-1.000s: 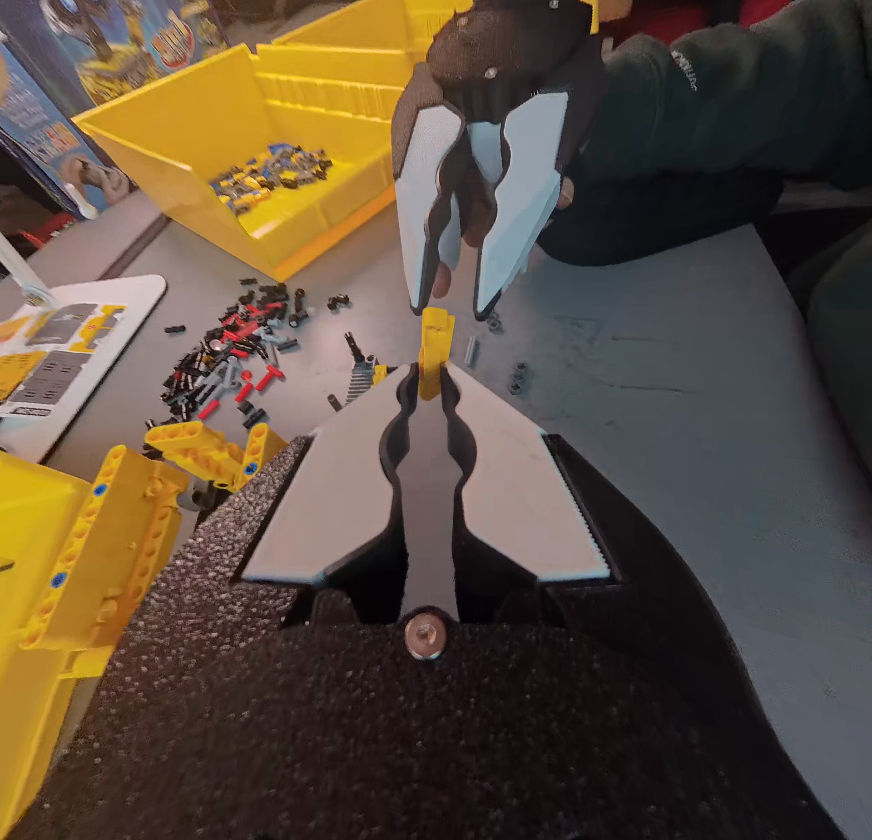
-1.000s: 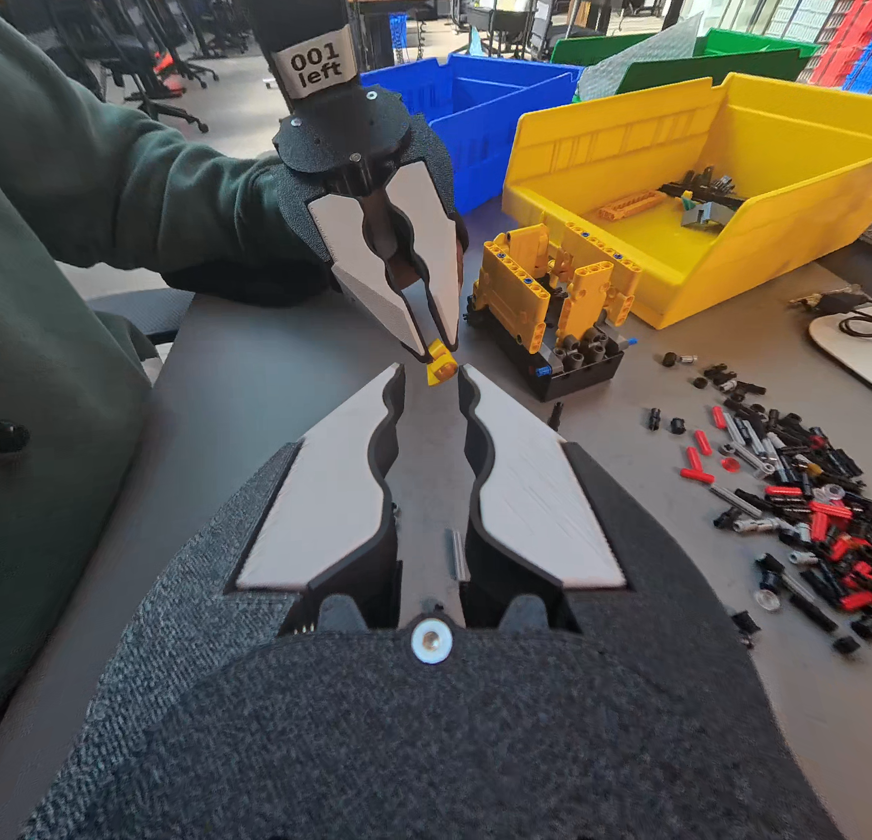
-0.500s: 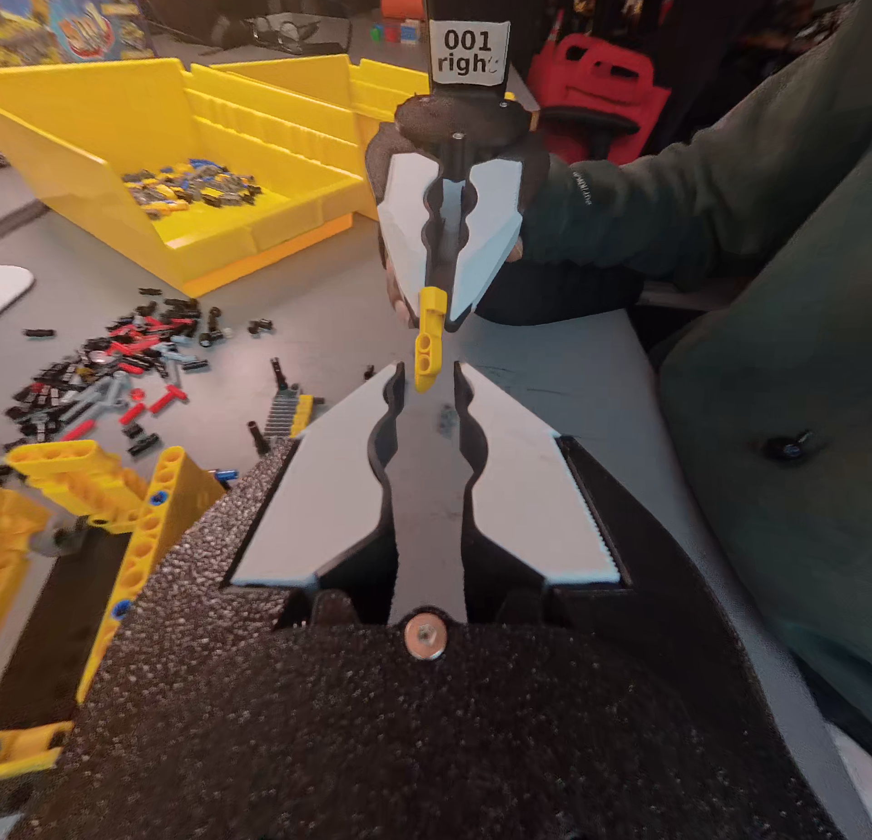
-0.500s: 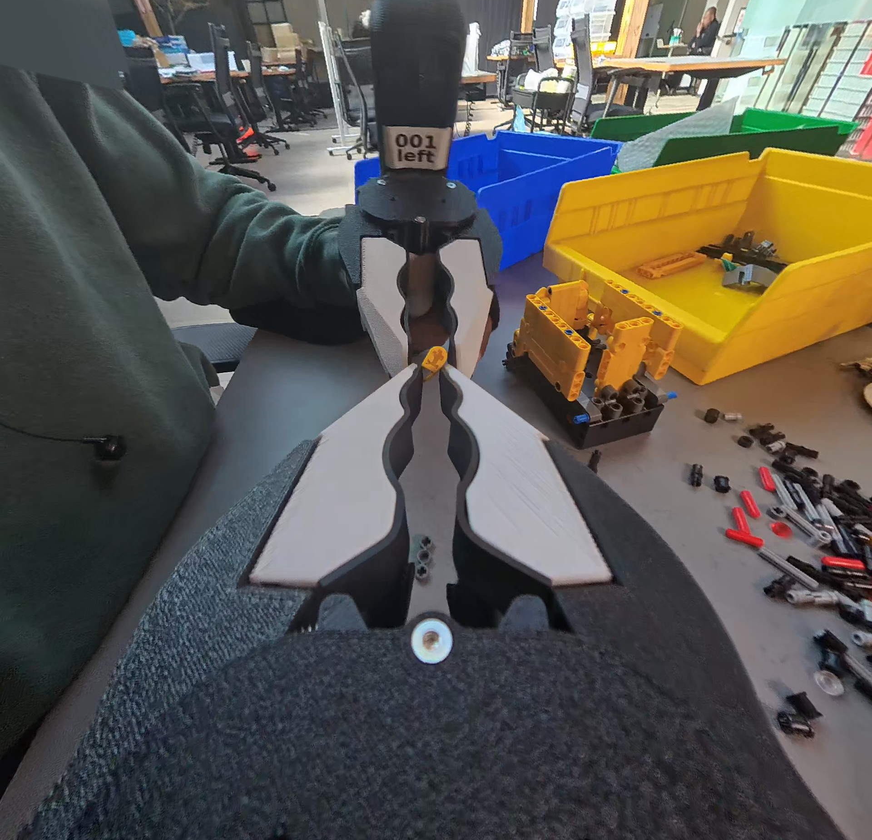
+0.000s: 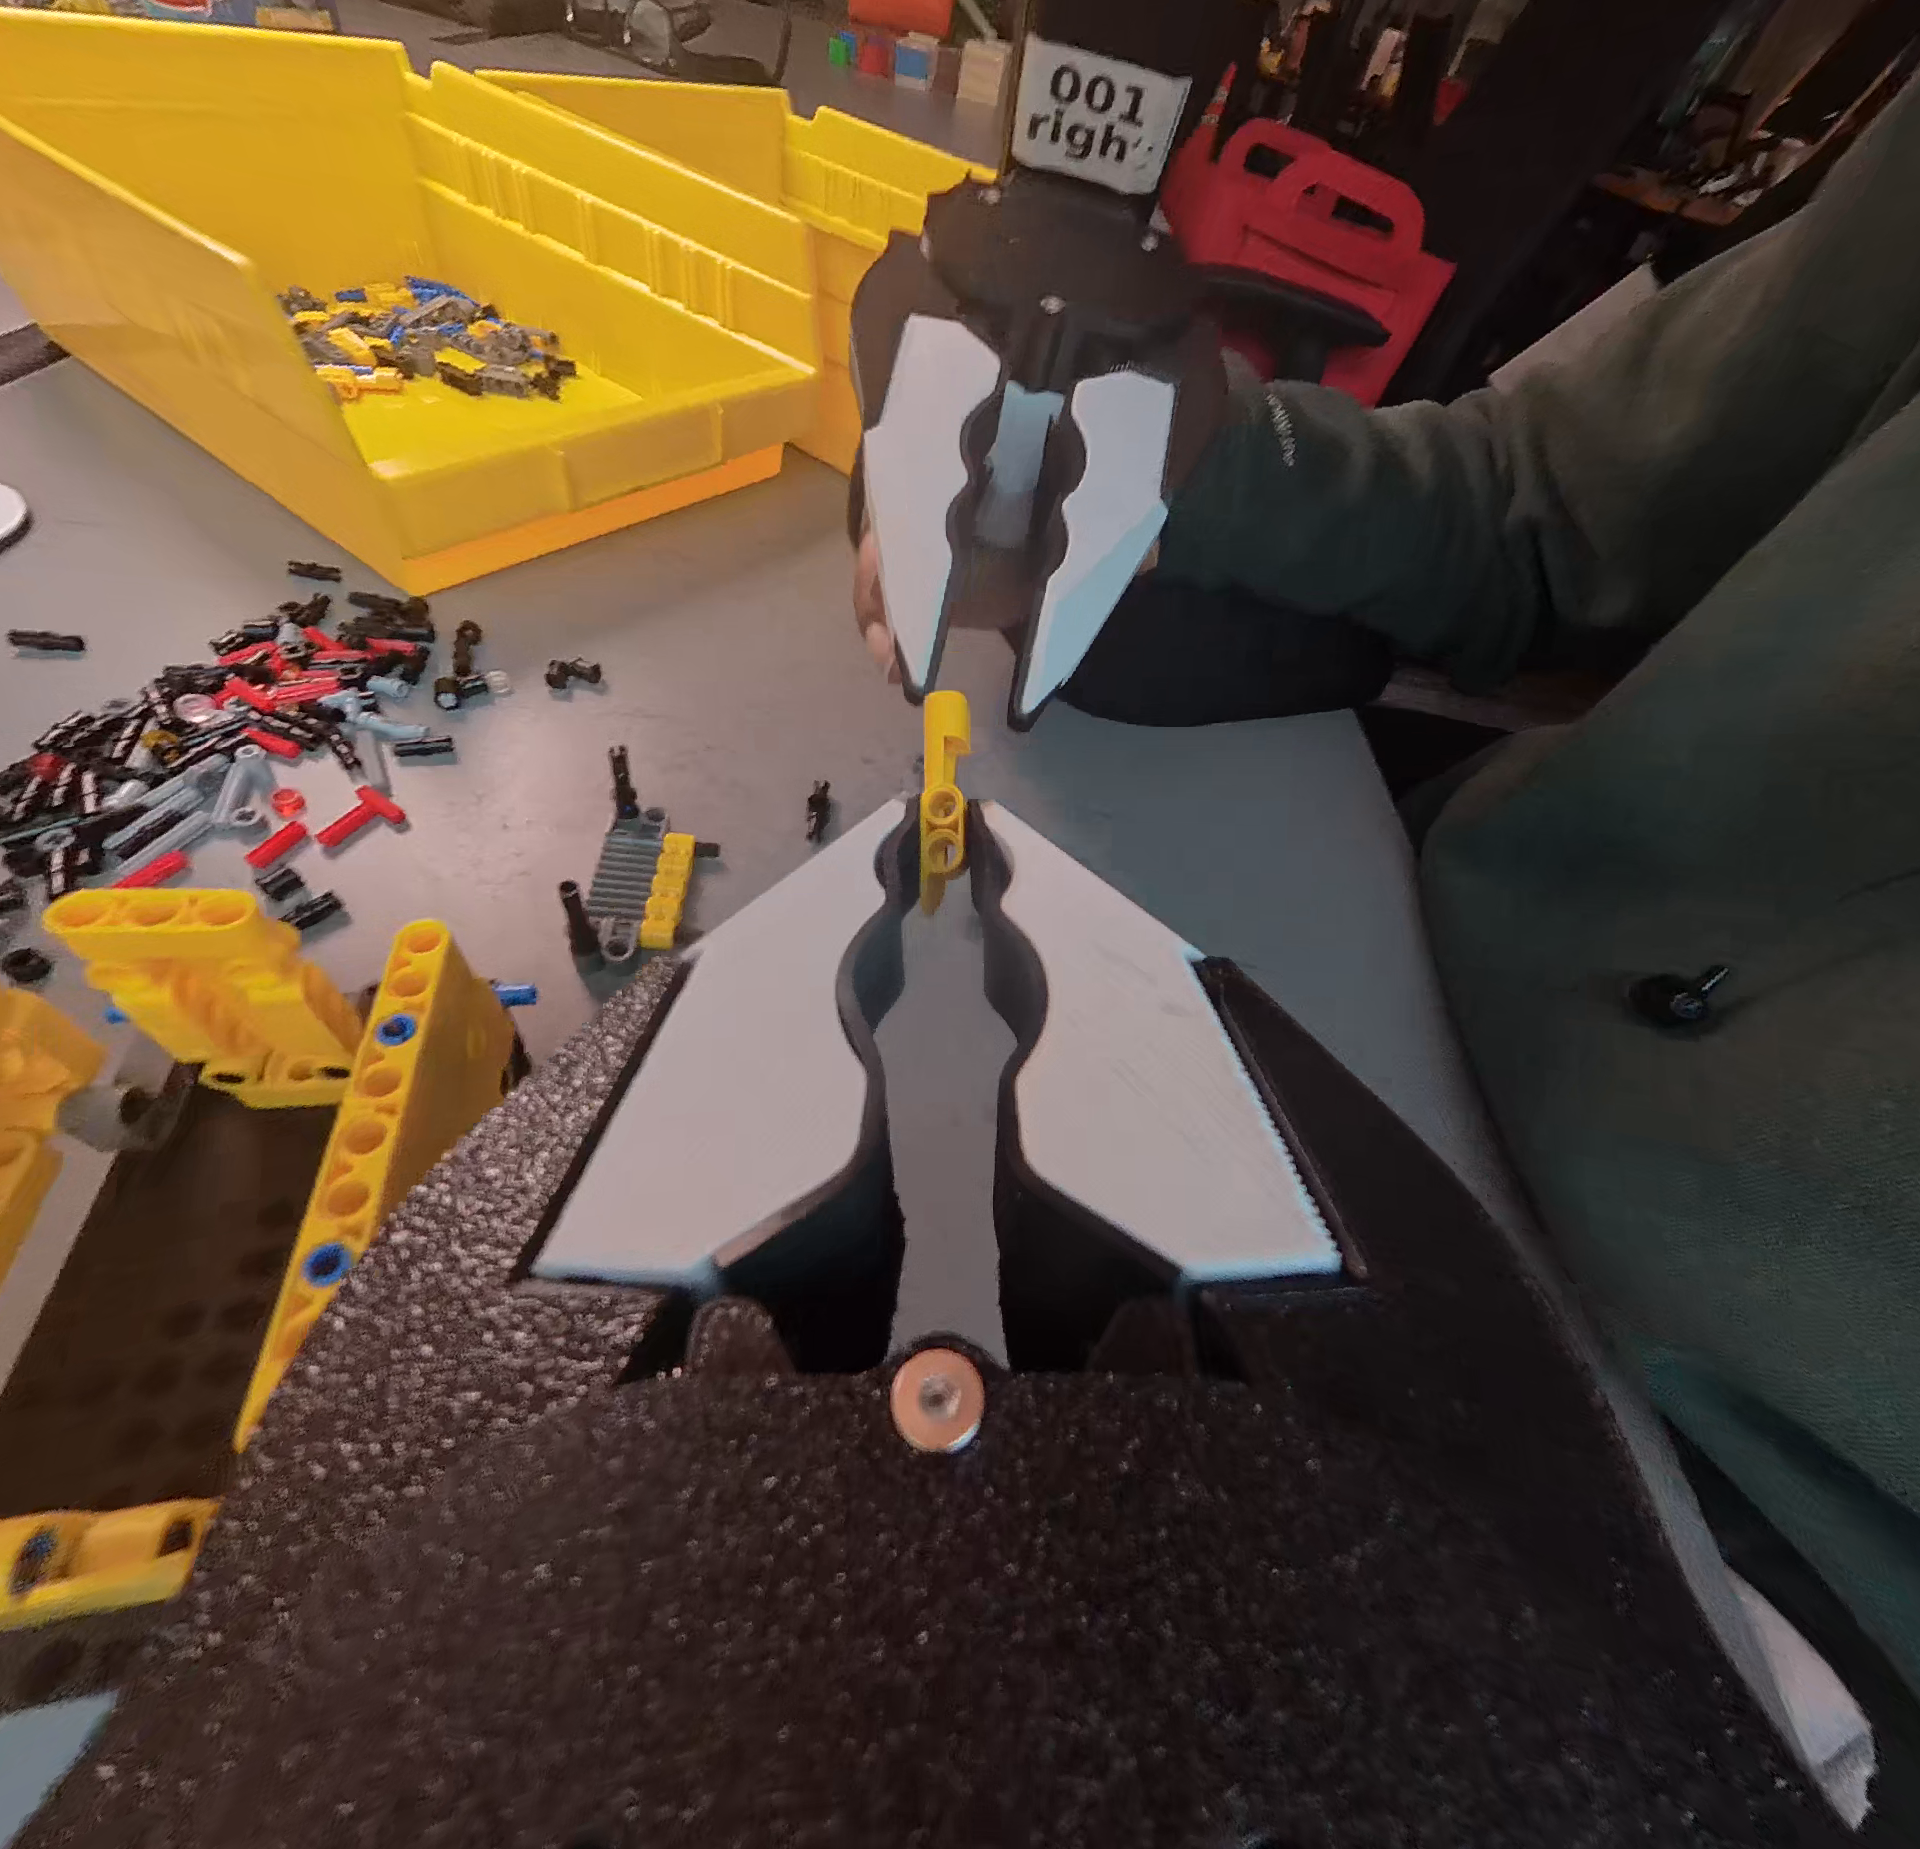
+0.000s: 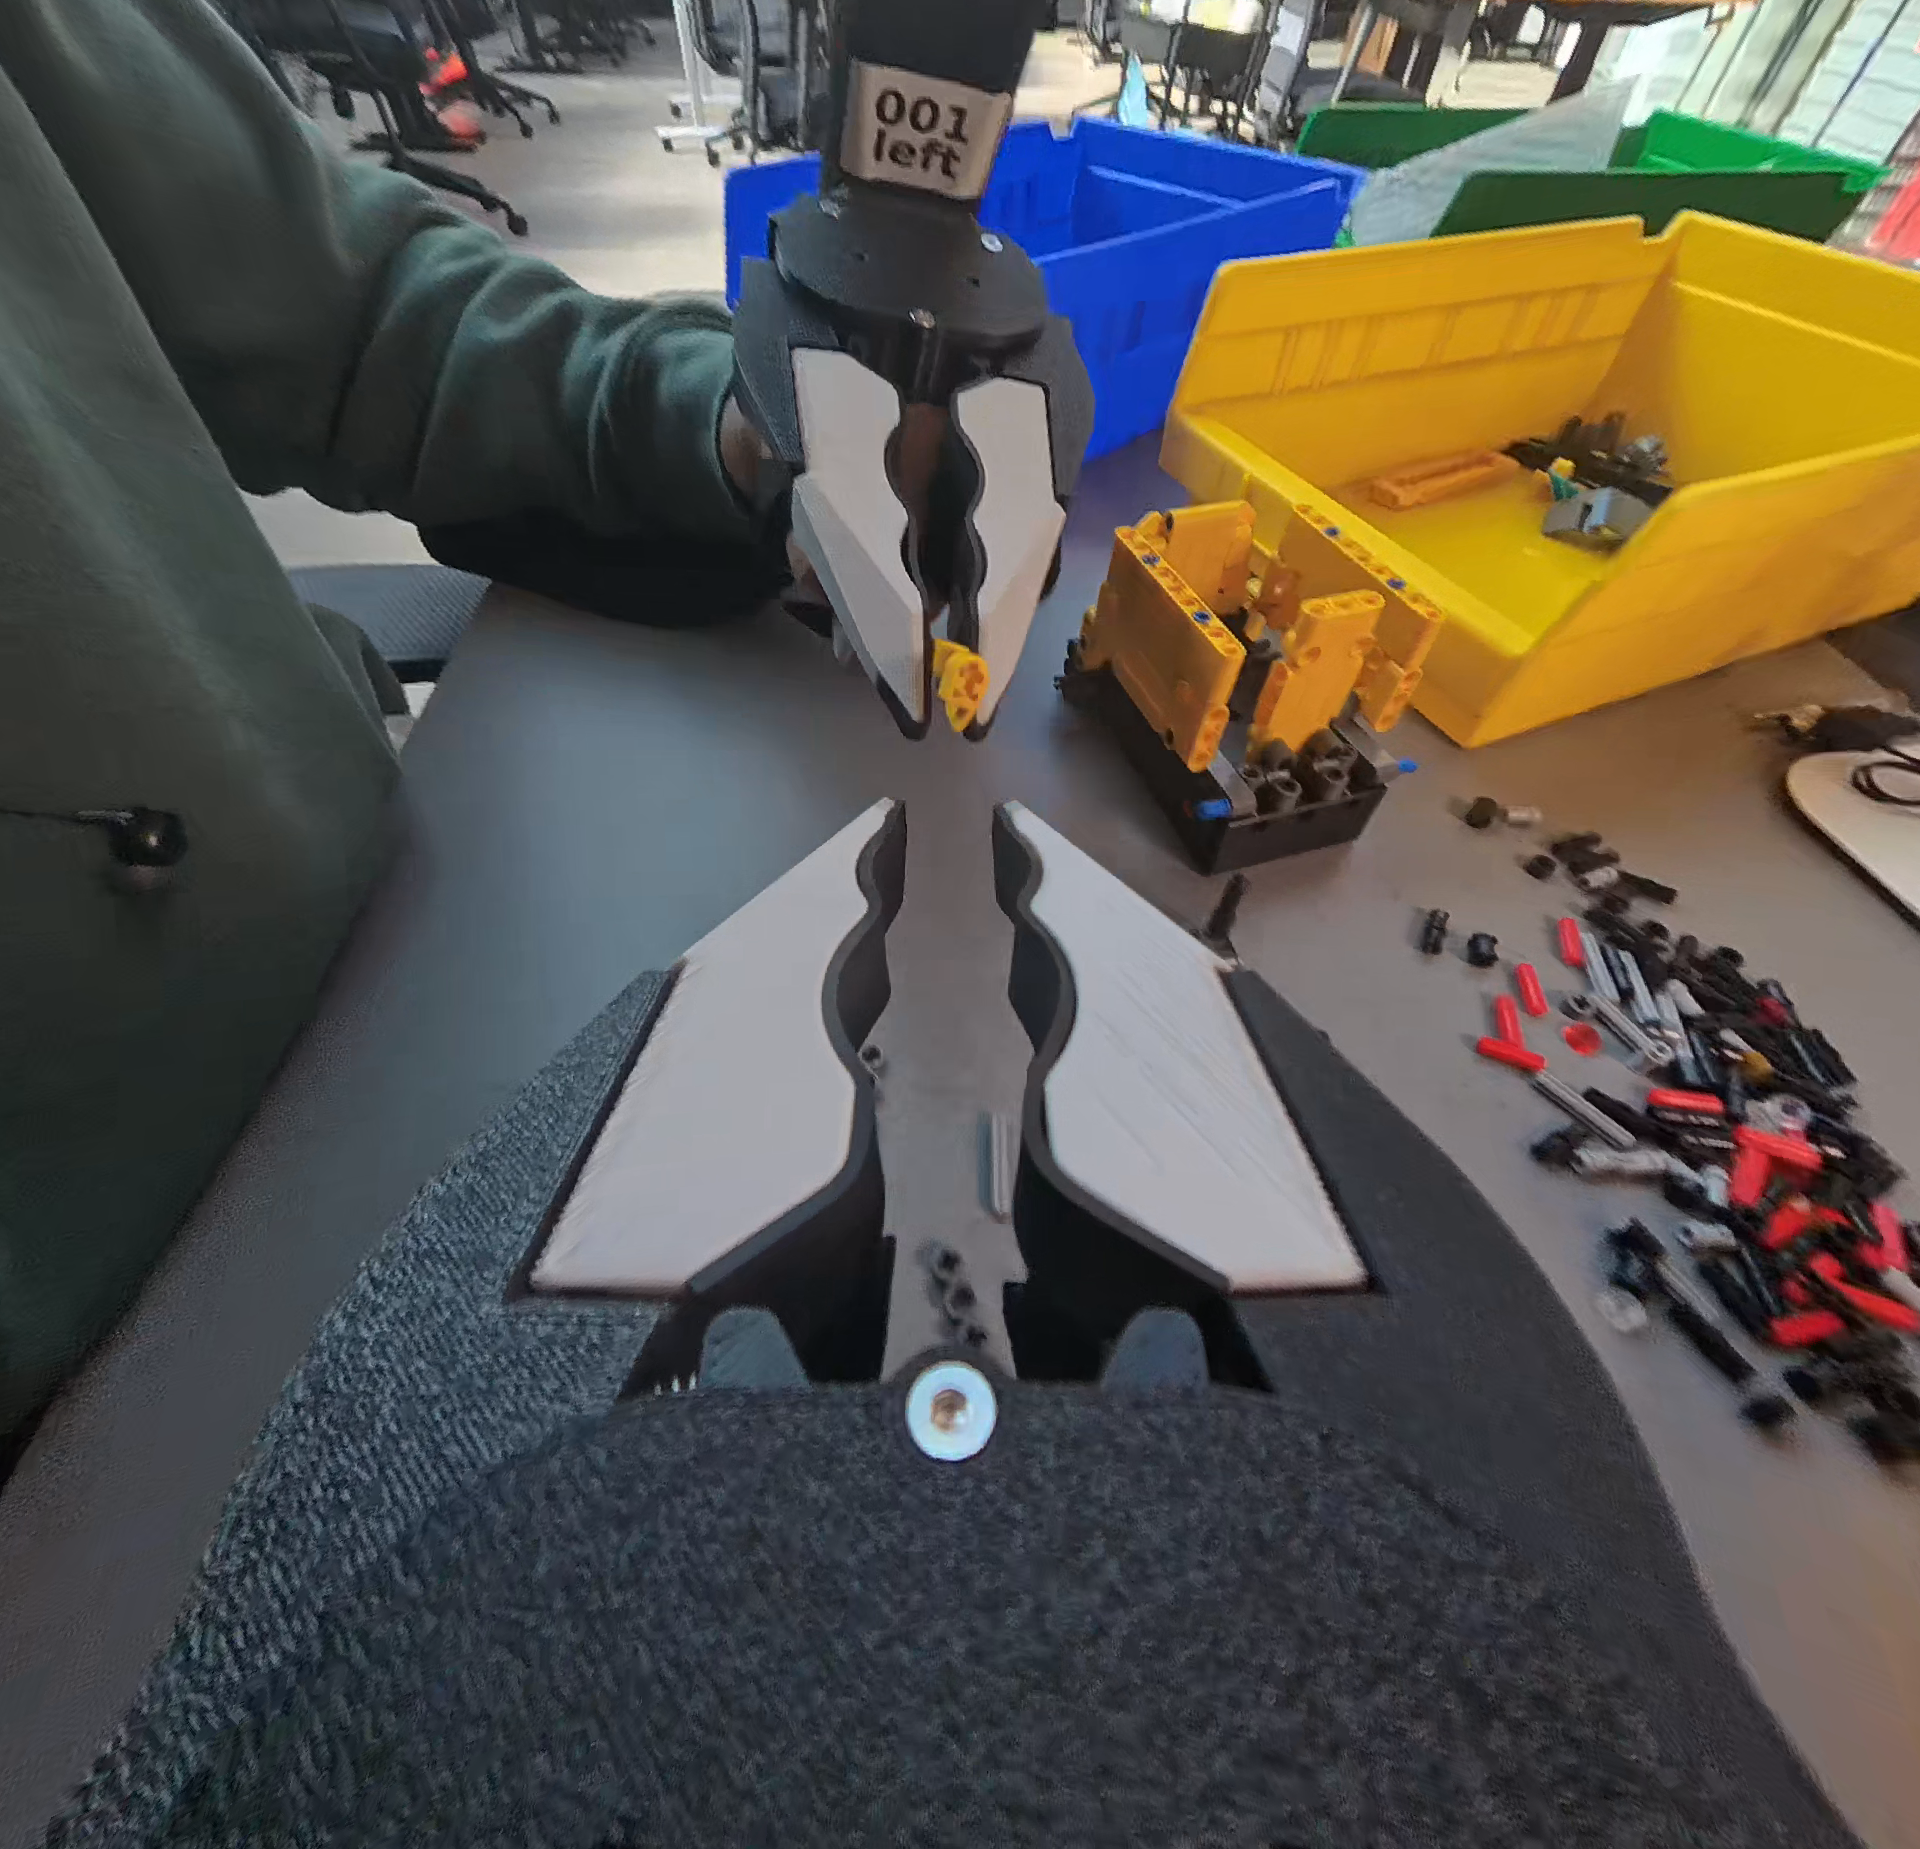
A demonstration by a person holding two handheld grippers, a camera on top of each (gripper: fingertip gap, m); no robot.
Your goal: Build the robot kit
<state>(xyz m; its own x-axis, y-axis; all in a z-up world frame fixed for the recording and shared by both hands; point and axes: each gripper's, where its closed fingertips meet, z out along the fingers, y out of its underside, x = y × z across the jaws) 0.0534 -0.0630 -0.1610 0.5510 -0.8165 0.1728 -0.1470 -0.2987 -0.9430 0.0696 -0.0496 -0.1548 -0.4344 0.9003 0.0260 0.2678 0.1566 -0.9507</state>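
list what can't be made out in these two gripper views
- Yellow piece, left wrist view: its lower end sits between the left gripper fingers.
- Loose small parts, right wrist view: blurred near the right edge, single shapes unclear.
- Yellow-and-black build, left wrist view: cut off by the left edge.
- Right gripper is open; small dark bits between its fingers are too small to identify.

A grey table [image 6: 582,812] carries yellow bins [image 6: 1558,511], a yellow-and-black brick assembly [image 6: 1247,677] and scattered small pieces [image 6: 1714,1124].
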